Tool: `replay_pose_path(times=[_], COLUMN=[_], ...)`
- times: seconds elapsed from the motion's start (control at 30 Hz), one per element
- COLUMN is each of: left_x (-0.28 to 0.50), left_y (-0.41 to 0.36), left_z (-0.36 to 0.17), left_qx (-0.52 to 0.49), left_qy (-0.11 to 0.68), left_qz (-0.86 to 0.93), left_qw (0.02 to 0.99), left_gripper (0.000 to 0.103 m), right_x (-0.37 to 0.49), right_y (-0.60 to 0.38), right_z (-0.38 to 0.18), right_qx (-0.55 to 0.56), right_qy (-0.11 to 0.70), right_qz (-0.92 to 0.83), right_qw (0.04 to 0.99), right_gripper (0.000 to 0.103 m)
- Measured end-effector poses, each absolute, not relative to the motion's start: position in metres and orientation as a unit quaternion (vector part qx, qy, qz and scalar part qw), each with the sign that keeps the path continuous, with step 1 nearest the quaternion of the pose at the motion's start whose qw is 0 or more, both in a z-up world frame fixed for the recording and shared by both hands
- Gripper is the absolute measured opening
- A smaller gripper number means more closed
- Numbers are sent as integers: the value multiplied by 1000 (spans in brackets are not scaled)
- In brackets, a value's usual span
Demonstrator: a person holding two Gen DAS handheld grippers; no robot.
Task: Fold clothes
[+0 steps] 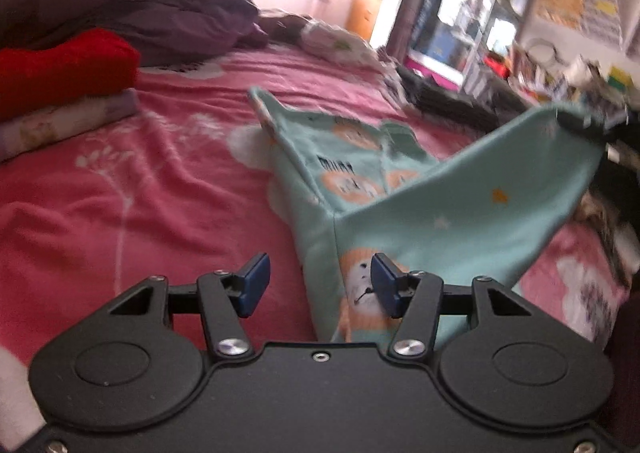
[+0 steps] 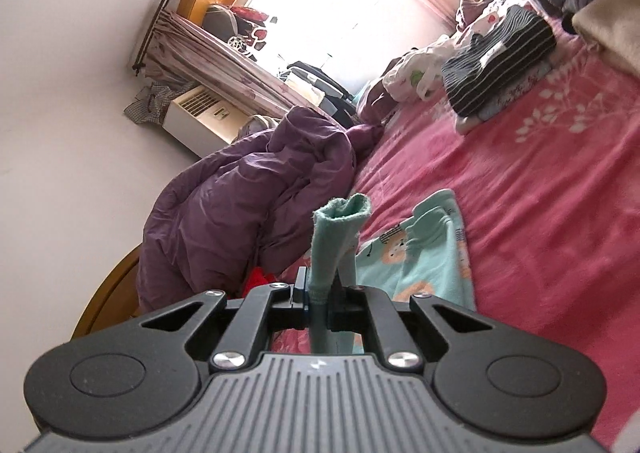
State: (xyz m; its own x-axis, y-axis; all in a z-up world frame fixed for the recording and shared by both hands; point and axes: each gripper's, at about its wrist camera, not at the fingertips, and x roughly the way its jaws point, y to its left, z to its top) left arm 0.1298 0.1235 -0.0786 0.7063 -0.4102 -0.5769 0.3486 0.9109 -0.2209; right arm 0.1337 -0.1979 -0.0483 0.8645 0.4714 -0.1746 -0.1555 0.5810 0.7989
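The right claw (image 2: 320, 299) pinches the garment's (image 1: 460, 213) cuff, lifting it to fold; the left claw (image 1: 318, 285) hangs spread beside it.

Mint lion-print garment (image 1: 360, 173) — half-lifted, creased

A bed covered with a pink sheet printed with white plant sprigs (image 1: 132, 189) carries everything here. Near its middle lies a mint-green child's garment printed with orange lions (image 1: 352, 169), partly flat on the sheet, with one part lifted off it. Left of the garment in the left wrist view, a folded red fleece piece (image 1: 60, 65) sits on a folded pale floral cloth (image 1: 68, 121). Behind that stack lies a heaped, crumpled purple quilt (image 2: 248, 205). Beyond the garment, a folded dark striped piece (image 2: 500, 57) lies on other folded cloths, with rumpled white printed clothes (image 2: 416, 73) just beside it.
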Motion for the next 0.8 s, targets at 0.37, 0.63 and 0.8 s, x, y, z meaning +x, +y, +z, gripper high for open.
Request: replay_pose_path(times=[0.37,0.63,0.8], left_x=[122,122,120], left_y=[103,104,74], left_z=[-81,-70,-91], left_qx=[-20,-53,39], left_qy=[328,311,360], left_qz=[-274,-317,-341], left_qw=[904,894,868], left_gripper=[55,47,46], right_x=[110,124,124], right_y=[-238,-259,-259], right_z=[-86,-98,-119], right_qx=[452,468,455], right_qy=[194,206,252], right_qz=[140,136,130], right_qw=[859,848,844], right_gripper=[10,10,10])
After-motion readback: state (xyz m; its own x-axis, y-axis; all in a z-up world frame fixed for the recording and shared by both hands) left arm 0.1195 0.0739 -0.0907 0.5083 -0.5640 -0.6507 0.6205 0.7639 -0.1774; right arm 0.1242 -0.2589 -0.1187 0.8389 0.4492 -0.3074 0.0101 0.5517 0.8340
